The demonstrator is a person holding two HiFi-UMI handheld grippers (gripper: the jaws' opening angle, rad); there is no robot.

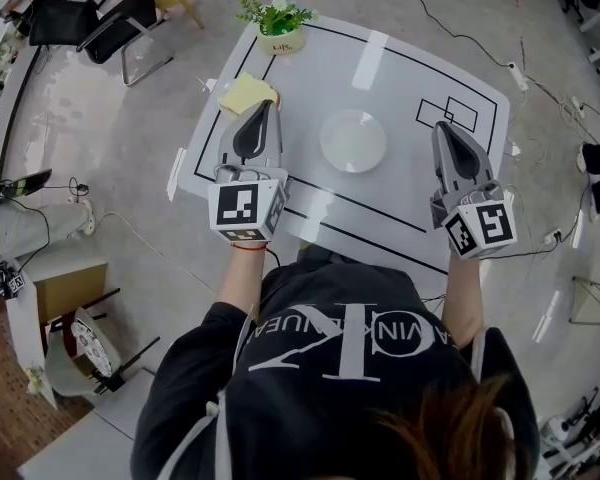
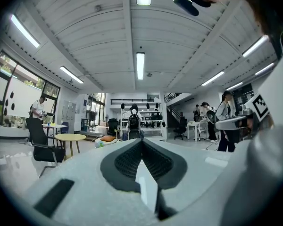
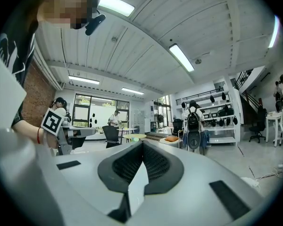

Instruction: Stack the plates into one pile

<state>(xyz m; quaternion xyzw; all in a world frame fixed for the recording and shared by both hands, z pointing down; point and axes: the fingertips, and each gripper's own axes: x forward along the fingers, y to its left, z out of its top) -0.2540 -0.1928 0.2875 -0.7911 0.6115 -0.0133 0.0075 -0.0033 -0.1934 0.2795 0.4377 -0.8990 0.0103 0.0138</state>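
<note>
Person's dark-shirted shoulders fill the foreground. Beyond them, left gripper (image 1: 267, 108) and right gripper (image 1: 443, 128), both closed tight and empty, point across the table (image 1: 410, 208). White plate (image 1: 353, 141), possibly a pile, sits between them; neither gripper is clearly nearer.

I see a potted plant (image 1: 278, 20) at the table's (image 1: 400, 73) eleven o'clock, a yellow cloth (image 1: 243, 94) at ten o'clock, a black chair (image 1: 100, 23) beyond.
</note>
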